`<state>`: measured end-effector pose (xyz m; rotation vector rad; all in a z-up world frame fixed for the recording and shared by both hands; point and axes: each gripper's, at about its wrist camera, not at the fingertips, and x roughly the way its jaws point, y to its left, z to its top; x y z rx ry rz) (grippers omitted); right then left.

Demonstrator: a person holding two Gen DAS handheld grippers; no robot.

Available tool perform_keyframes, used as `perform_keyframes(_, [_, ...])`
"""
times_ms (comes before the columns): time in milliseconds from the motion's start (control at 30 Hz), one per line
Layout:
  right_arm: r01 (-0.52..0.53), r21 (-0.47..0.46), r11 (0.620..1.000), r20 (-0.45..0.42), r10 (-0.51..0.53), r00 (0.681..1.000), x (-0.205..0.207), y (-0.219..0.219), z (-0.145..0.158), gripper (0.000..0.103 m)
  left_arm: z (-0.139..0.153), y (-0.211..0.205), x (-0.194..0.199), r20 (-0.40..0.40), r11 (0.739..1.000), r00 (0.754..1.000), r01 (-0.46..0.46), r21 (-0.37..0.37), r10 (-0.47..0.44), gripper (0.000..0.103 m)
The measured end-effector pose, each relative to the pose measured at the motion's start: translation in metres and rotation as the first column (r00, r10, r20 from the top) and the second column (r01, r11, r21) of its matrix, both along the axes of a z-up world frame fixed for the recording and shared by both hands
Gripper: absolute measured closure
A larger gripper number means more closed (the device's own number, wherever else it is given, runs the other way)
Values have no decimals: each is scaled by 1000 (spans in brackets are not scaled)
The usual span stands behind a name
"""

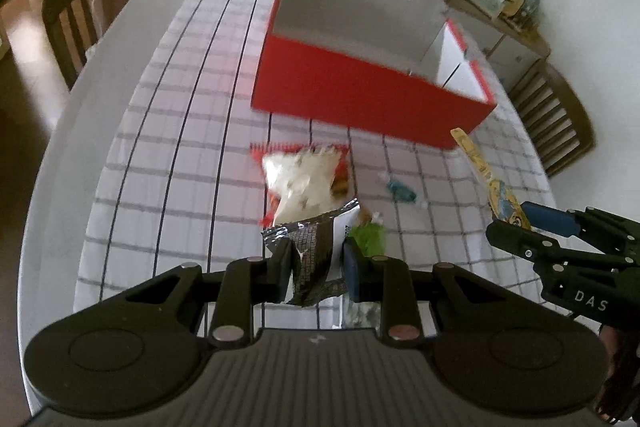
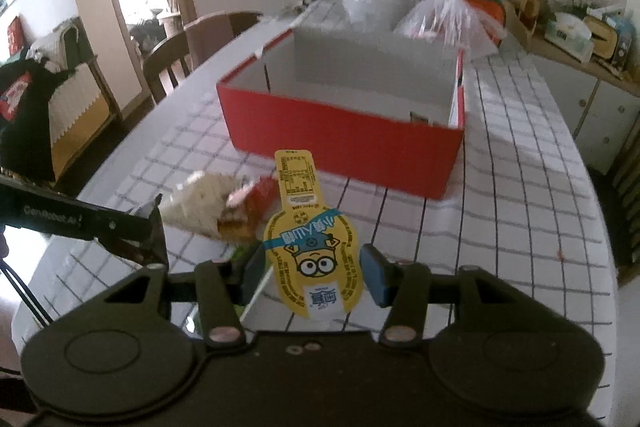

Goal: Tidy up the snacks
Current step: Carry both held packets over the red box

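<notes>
both tools loaded, box ahead

left tool (image 1: 316, 267) is clamped on a black-and-silver packet (image 1: 316, 247); right tool (image 2: 314, 275) pinches a yellow pouch (image 2: 310, 239) — its long axis points straight at the red box (image 2: 340, 139). the box sits open just beyond both, nearer the right tool, i judge. a white-and-red bag (image 1: 304, 179) and a teal candy (image 1: 402, 191) lie on the tabletop (image 1: 168, 155) before the box — not yet packed.

Table (image 2: 520, 187) — red box (image 2: 340, 143), snacks (image 1: 304, 179).
</notes>
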<state>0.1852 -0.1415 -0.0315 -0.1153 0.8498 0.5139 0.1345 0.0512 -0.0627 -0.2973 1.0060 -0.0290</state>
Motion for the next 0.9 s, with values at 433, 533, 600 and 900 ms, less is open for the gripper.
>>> perform_keyframes(433, [35, 16, 999, 108, -37, 993, 34, 3, 43, 52, 60, -1, 43, 158, 998, 987, 19, 62, -28, 77])
perform_keyframes(533, [43, 20, 999, 120, -45, 992, 47, 3, 50, 52, 69, -2, 57, 177, 997, 984, 22, 74, -35, 77])
perform_keyframes(600, [49, 15, 999, 130, -50, 990, 55, 4, 52, 52, 73, -3, 66, 190, 996, 981, 26, 83, -41, 77])
perform_keyframes(900, [61, -7, 998, 152, -59, 987, 98, 10, 60, 52, 81, -3, 111, 194, 992, 980, 21, 126, -45, 77])
